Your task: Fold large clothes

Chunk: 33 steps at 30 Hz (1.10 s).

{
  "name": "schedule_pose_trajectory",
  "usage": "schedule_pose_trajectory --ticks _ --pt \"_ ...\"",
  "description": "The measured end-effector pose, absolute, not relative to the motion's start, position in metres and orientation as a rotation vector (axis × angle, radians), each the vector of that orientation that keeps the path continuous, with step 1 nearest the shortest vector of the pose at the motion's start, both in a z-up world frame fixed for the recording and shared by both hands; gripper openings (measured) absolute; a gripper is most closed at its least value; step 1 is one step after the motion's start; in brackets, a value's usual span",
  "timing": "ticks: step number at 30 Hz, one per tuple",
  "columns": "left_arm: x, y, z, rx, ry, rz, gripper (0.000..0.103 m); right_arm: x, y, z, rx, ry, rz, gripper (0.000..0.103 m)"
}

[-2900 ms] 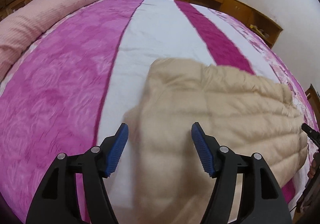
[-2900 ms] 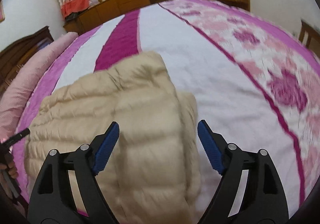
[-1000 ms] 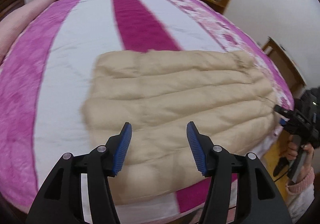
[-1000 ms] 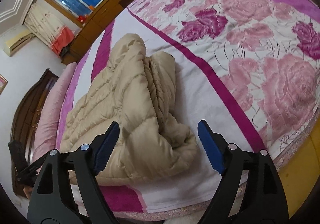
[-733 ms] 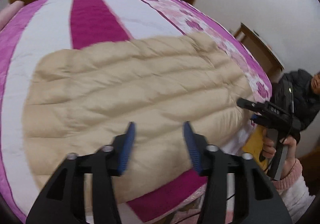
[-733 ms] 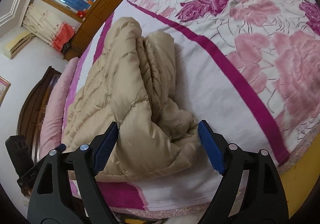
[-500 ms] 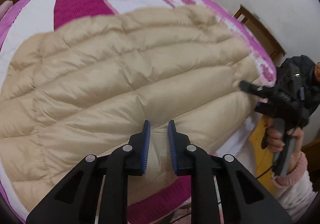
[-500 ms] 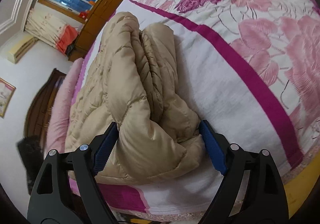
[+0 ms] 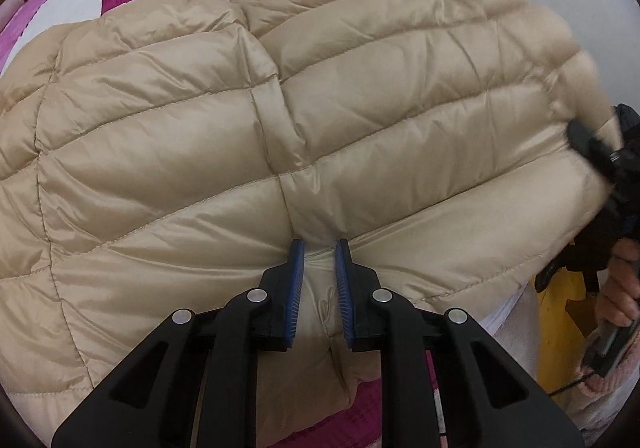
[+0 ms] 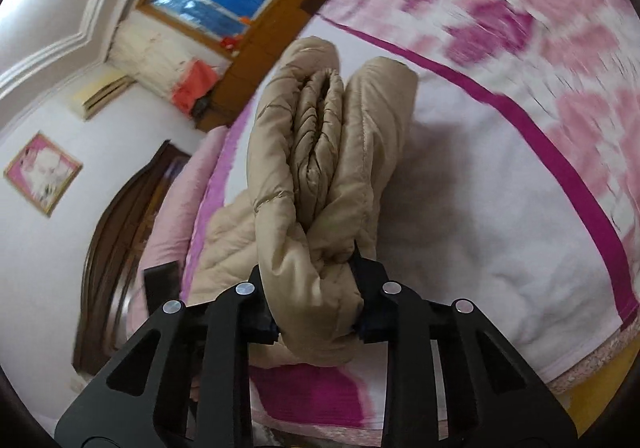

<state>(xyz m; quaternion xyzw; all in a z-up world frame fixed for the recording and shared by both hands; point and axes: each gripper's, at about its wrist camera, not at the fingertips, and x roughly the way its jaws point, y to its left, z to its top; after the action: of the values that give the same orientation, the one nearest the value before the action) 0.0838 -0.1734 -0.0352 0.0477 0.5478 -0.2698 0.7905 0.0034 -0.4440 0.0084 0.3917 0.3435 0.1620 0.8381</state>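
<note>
A beige quilted down jacket point(image 9: 280, 120) lies folded on a pink and white bed. My left gripper point(image 9: 319, 248) is shut on the jacket's near edge, fabric pinched between its blue pads. In the right wrist view the jacket point(image 10: 320, 152) shows end-on as thick stacked layers. My right gripper point(image 10: 316, 272) is shut on that bundle's near end, and the fabric hides its pads. The right gripper also shows at the right edge of the left wrist view point(image 9: 592, 152), held in a hand.
The bedspread point(image 10: 520, 128) has magenta stripes and pink roses and ends at a near edge point(image 10: 580, 364). A wooden headboard point(image 10: 120, 232) and pink pillow roll point(image 10: 176, 216) are at left. Wooden cabinets point(image 10: 280, 16) and a window stand beyond.
Both grippers have moved in to the jacket's near edge and shut on it. The left jaws narrowed first, the right jaws shut in the last half second.
</note>
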Motion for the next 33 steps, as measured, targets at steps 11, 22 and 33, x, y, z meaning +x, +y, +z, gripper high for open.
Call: schedule_pose_trajectory --ticks 11,22,33 --pt "0.081 -0.171 -0.037 0.105 1.169 -0.593 0.018 0.015 -0.367 0.058 0.648 0.706 0.479 0.024" --pt "0.053 -0.097 0.025 0.089 1.033 -0.497 0.016 0.023 -0.344 0.073 0.523 0.709 0.428 0.024" --pt "0.086 0.003 0.006 -0.008 1.076 -0.288 0.016 0.031 -0.310 0.089 0.413 0.730 0.447 0.024"
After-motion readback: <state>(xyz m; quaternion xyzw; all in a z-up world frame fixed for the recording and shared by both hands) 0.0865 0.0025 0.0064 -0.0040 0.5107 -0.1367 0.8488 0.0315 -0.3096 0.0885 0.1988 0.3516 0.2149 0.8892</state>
